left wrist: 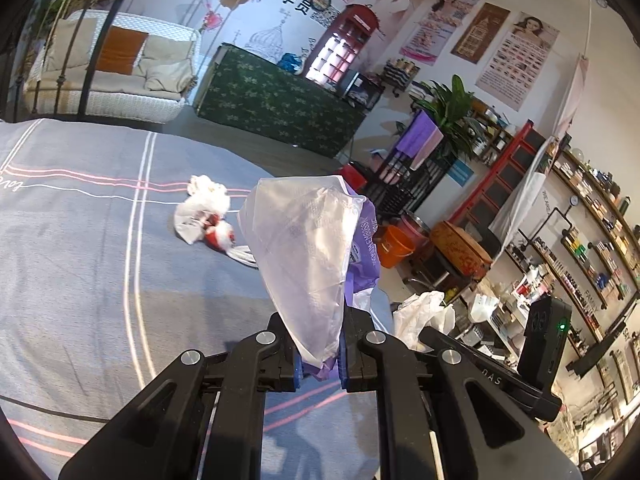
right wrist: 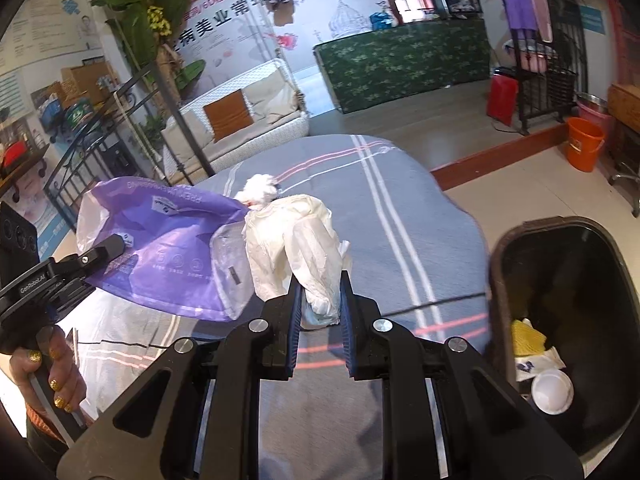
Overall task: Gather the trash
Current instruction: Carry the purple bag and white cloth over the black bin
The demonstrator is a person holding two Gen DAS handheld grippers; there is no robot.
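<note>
on your right the bin (right wrist: 560, 280) stands open at the top, close beside the bed (right wrist: 400, 240); inside it lie a yellow piece (right wrist: 526, 338) and a white lid (right wrist: 552, 392), with dark free room above them. the purple bag (right wrist: 168, 248) hangs wide between your two grippers and blocks the way across. on the bed, a crumpled red and white pile (left wrist: 208, 216) lies ahead of the left gripper; the blanket around it is bare.

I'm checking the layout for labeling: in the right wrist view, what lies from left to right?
Left tool → purple bag → white crumpled plastic held in the right tool → dark trash bin.
</note>
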